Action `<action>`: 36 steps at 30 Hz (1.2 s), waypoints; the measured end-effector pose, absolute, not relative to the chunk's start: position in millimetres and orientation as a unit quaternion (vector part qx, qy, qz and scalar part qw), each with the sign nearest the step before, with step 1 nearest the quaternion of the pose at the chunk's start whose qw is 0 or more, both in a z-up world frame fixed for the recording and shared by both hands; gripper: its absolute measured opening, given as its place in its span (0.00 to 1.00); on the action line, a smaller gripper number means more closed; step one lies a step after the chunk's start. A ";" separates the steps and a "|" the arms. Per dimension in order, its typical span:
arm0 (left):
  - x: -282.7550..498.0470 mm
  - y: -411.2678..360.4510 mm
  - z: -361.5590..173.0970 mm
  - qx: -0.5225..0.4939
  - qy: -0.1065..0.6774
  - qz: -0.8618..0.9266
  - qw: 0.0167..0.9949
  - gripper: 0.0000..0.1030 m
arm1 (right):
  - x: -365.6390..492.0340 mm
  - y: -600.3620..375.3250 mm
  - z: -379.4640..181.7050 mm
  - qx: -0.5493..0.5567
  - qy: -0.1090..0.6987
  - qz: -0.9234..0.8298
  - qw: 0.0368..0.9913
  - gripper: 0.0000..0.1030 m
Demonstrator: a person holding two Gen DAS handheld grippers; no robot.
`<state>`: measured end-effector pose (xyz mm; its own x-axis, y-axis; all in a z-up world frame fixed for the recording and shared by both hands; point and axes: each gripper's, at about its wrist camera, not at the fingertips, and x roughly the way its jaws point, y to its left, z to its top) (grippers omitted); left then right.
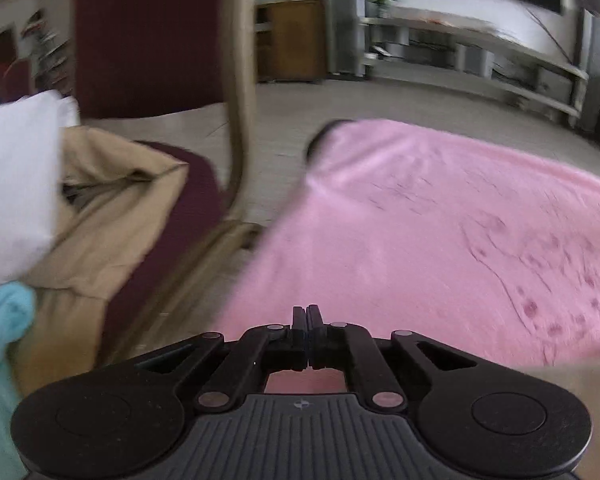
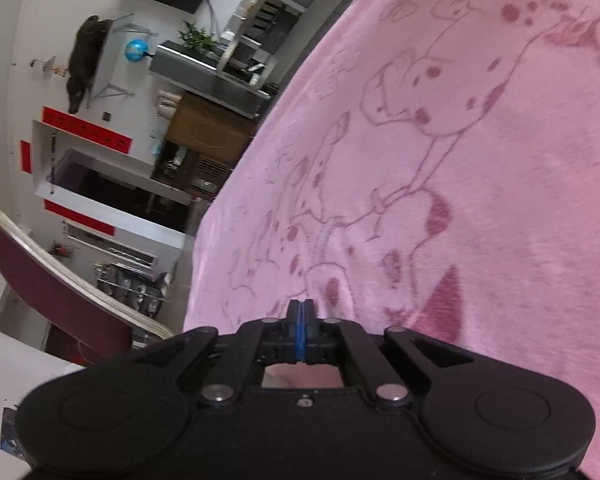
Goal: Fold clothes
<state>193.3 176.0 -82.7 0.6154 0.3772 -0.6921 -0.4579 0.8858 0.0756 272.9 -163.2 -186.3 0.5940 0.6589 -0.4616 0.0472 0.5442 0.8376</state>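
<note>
On my far left, a heap of clothes is lying on the maroon chair point(image 1: 204, 184): a white piece point(image 1: 16, 184) on top, a tan garment point(image 1: 112, 216) under it, a turquoise one point(image 1: 4, 320) at the bottom edge of the view. I am seeing no basket, box or other container in either view, so the chair seat is serving as the holder for those 3 pieces.

Moving right, my left hand-held gripper point(image 1: 307, 316) is showing its fingers pressed together, with the pink garment point(image 1: 420, 232) spreading out ahead of it; I am judging that it is pinching the near edge, though the cloth between the pads is not clearly showing. The view is blurring, so I am likely in motion. What the pink cloth is resting on I cannot tell.

Further right, my right hand-held gripper point(image 2: 300, 316) is likewise closed, its blue pads meeting at the pink cloth's edge, with the spotted dog print point(image 2: 440, 112) filling the view.

To do this well, I am keeping both pinches level and the edge between them taut, so the cloth is travelling flat and no crease is forming.
</note>
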 end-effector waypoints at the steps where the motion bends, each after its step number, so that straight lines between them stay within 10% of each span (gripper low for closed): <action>1: 186.4 175.8 -75.4 -0.055 0.369 0.231 0.899 0.05 | 269.4 -165.2 -181.5 0.431 0.409 0.190 0.782 0.08; 14: 29.2 142.3 -32.6 -0.128 0.383 0.035 0.914 0.14 | 139.7 -185.7 -41.6 0.352 0.419 0.267 0.793 0.22; 36: 33.5 84.1 -86.3 0.030 0.442 0.031 0.896 0.26 | 71.8 -115.6 -96.5 0.112 0.472 0.299 0.822 0.18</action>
